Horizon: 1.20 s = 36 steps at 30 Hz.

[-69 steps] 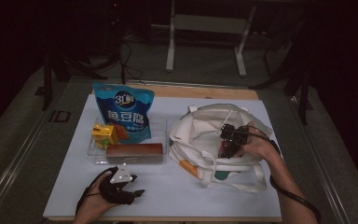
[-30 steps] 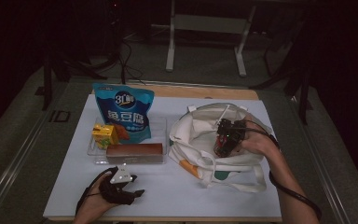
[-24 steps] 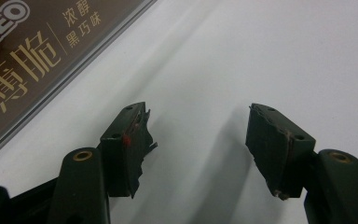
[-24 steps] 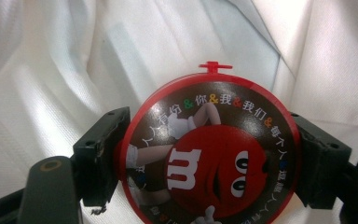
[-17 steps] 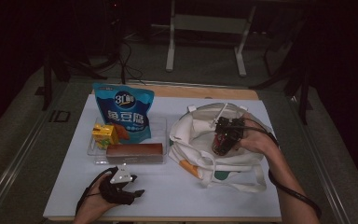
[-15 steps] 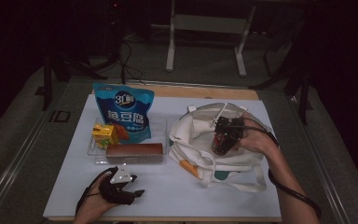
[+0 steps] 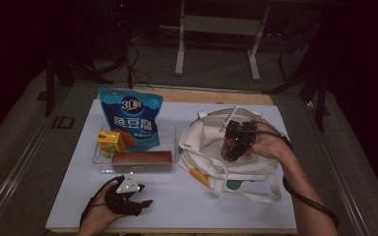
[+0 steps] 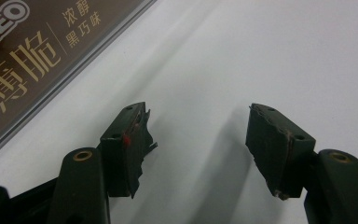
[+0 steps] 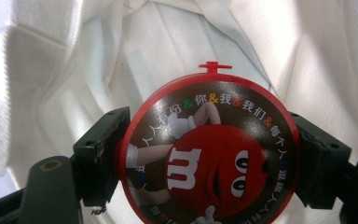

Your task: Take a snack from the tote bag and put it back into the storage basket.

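Nearest the person, the left tool [image 7: 145, 202] rests on the white desk [image 7: 187, 206] with its jaws apart and nothing between them, just in front of a brown biscuit box [image 7: 141, 161]. Farther over, the right tool [image 7: 226, 152] is clamped on a round red candy tin [image 9: 209, 149], held over the open mouth of a white cloth bag [image 7: 236, 172]. Behind the box stand a yellow carton [image 7: 110, 143] and a blue snack pouch [image 7: 130, 115].

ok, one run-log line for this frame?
right gripper: shut on M&M's tub over tote bag | left gripper: open, idle on table
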### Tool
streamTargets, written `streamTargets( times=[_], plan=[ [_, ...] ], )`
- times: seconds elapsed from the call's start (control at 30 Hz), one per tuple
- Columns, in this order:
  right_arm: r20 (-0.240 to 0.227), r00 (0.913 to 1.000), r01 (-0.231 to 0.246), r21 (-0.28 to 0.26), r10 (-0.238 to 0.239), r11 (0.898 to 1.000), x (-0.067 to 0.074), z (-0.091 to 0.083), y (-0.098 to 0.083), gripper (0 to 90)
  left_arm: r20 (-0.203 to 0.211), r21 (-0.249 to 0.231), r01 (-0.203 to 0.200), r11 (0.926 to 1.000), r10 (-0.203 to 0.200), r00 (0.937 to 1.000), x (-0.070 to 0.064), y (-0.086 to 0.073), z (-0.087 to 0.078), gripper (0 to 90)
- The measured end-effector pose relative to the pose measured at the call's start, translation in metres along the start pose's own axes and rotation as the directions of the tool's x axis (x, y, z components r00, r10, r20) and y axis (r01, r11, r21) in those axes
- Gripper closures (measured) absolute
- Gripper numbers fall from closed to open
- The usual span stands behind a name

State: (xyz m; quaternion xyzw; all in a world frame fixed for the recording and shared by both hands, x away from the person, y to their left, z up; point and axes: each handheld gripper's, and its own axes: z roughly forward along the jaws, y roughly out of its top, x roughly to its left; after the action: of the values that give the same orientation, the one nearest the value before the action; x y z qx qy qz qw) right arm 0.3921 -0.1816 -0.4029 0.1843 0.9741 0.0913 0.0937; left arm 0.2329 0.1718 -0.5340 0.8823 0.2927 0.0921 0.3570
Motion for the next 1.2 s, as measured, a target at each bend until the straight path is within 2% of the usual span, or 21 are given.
streamTargets(
  times=[1.2],
  plan=[
    [0.001, 0.9958, 0.091, -0.062, -0.091, 0.994, 0.012, -0.024, 0.034, 23.3, 0.002, 0.000, 0.000, 1.0000, 0.000, 1.0000, 0.000, 0.000, 0.000, 38.7]
  ],
)
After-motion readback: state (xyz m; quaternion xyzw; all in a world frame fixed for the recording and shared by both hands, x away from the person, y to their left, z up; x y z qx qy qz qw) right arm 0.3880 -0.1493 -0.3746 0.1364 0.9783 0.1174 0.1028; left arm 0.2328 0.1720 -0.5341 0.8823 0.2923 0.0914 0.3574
